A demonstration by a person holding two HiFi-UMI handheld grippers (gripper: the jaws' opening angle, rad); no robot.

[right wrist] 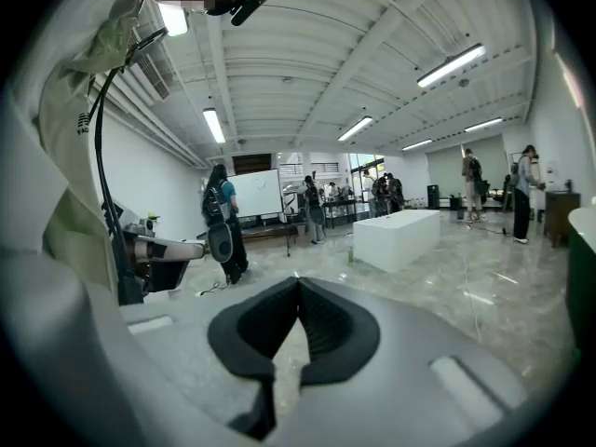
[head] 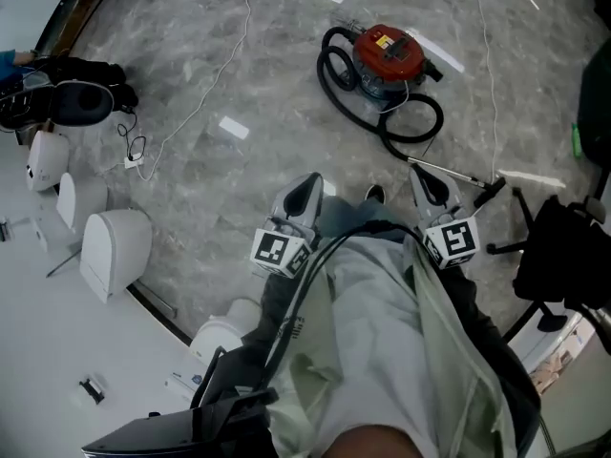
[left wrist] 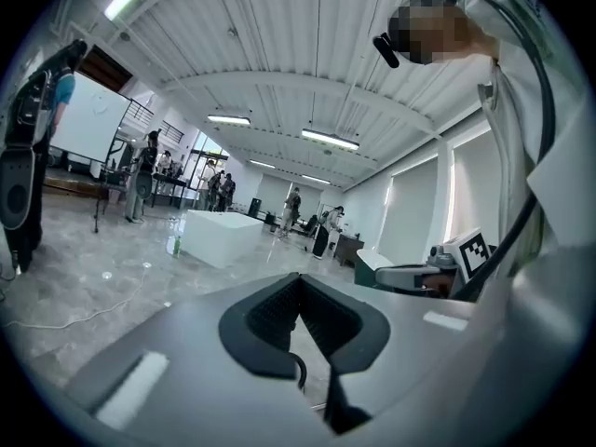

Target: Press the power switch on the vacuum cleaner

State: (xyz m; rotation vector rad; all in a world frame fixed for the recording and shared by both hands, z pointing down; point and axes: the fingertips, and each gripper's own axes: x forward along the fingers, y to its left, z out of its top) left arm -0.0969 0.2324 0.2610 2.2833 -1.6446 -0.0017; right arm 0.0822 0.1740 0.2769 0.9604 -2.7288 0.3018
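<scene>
Vacuum cleaner (head: 387, 57) was touched by neither gripper: the jaws of the left gripper (head: 307, 181) and of the right gripper (head: 420, 172) were each pressed together at the tips on nothing, held side by side just in front of the person's pale jacket (head: 363, 332). Well ahead of them it sat, red-bodied, on the grey marble floor (head: 239, 65), its black hose (head: 329, 70) looped around it.
</scene>
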